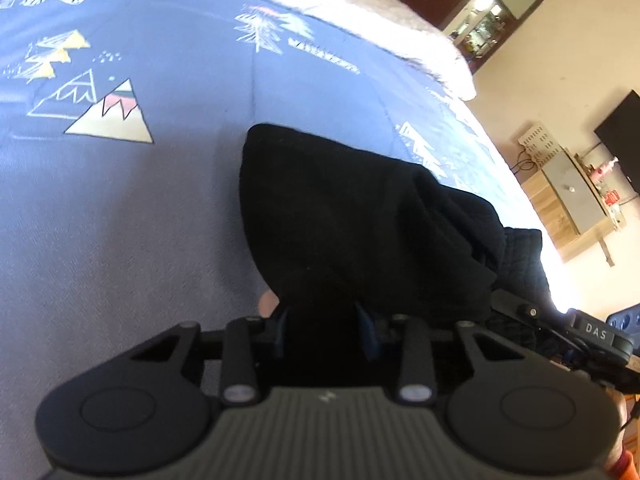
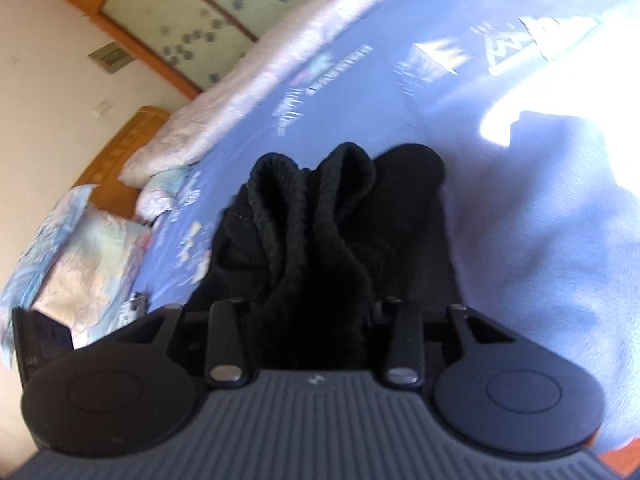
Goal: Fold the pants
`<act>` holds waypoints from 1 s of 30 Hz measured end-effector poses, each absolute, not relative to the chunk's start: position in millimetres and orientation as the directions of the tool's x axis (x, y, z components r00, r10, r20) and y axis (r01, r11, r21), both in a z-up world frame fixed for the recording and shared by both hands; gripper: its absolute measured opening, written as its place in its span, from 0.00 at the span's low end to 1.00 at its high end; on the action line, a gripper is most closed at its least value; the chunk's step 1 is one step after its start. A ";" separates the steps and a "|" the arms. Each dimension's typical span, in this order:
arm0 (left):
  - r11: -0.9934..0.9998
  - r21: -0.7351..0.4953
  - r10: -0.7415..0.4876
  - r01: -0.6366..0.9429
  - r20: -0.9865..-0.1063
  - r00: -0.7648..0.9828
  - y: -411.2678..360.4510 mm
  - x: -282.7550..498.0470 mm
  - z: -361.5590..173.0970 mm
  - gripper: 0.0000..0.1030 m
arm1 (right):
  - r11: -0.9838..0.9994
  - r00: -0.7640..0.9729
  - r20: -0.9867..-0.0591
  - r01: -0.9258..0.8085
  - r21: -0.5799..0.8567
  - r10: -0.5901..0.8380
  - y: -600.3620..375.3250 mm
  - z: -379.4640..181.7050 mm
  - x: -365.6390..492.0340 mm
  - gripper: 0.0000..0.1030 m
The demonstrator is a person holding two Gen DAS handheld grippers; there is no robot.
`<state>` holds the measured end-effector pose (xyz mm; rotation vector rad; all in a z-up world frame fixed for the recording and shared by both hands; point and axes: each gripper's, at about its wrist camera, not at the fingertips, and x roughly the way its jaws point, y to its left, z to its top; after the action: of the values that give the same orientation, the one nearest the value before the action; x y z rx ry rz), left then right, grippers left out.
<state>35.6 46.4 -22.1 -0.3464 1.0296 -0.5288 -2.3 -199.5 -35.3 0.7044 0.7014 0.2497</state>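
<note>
The black pants (image 1: 340, 216) hang bunched from both grippers above a blue patterned bed cover (image 1: 120, 208). My left gripper (image 1: 322, 324) is shut on a fold of the black fabric, which hides its fingertips. In the right wrist view the pants (image 2: 320, 240) show a ribbed waistband or cuff bunched in thick folds. My right gripper (image 2: 316, 320) is shut on that bunch, fingers buried in the cloth. The right gripper's body (image 1: 560, 332) shows at the right edge of the left wrist view, close beside the left one.
The bed cover (image 2: 520, 200) fills most of both views, with a white fluffy blanket (image 1: 360, 4) along its far side. Pillows (image 2: 92, 248) lie at the bed's head. A wooden cabinet (image 1: 568, 208) and a dark screen (image 1: 624, 140) stand by the wall.
</note>
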 end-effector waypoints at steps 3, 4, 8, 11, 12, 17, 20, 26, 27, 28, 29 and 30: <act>0.825 -0.520 -0.564 0.223 -0.723 0.400 51.8 37.6 -26.8 0.39 | 0.731 0.751 -0.510 0.054 0.680 0.419 -201.5 -44.3 -3.3 0.43; 0.827 -0.526 -0.558 0.196 -0.730 0.395 54.1 40.5 -31.6 0.50 | 0.720 0.749 -0.521 0.087 0.688 0.408 -204.6 -49.4 -2.9 0.44; 0.808 -0.572 -0.580 0.138 -0.733 0.355 59.3 52.2 -50.1 0.82 | 0.680 0.737 -0.550 0.169 0.713 0.393 -209.9 -61.0 -0.9 0.60; 0.799 -0.582 -0.594 0.154 -0.720 0.359 54.7 54.1 -52.3 0.81 | 0.693 0.719 -0.559 0.150 0.705 0.413 -207.8 -65.8 1.6 0.67; 0.792 -0.586 -0.605 0.170 -0.718 0.343 49.7 54.4 -53.2 0.64 | 0.698 0.717 -0.560 0.145 0.701 0.414 -205.9 -65.8 2.3 0.67; 0.826 -0.517 -0.563 0.223 -0.749 0.350 32.8 49.2 -50.5 0.42 | 0.733 0.700 -0.591 0.141 0.665 0.401 -196.4 -60.6 8.2 0.51; 0.811 -0.554 -0.583 0.190 -0.737 0.342 41.1 50.3 -48.7 0.33 | 0.743 0.709 -0.585 0.129 0.657 0.394 -194.2 -57.9 2.6 0.42; 0.800 -0.563 -0.596 0.209 -0.701 0.392 54.9 36.1 -24.1 0.26 | 0.740 0.732 -0.523 0.038 0.672 0.437 -173.7 -31.3 -2.8 0.37; 0.792 -0.575 -0.605 0.207 -0.688 0.401 60.7 32.9 -18.5 0.26 | 0.735 0.735 -0.502 0.006 0.678 0.456 -168.8 -24.5 -3.2 0.37; 0.787 -0.580 -0.608 0.208 -0.676 0.416 67.7 29.2 -13.4 0.26 | 0.737 0.736 -0.487 -0.024 0.676 0.470 -164.2 -17.5 -4.6 0.37; 0.788 -0.579 -0.606 0.210 -0.666 0.436 73.4 24.6 -6.0 0.26 | 0.739 0.737 -0.471 -0.058 0.671 0.485 -157.8 -10.4 -6.3 0.36; 0.788 -0.577 -0.602 0.212 -0.654 0.458 81.4 19.0 1.4 0.26 | 0.737 0.735 -0.455 -0.091 0.669 0.503 -152.5 -4.7 -7.9 0.36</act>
<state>19.0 81.4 1.4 -0.4517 0.9743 -0.5226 -7.9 -152.5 -4.7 0.6681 0.6724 0.3549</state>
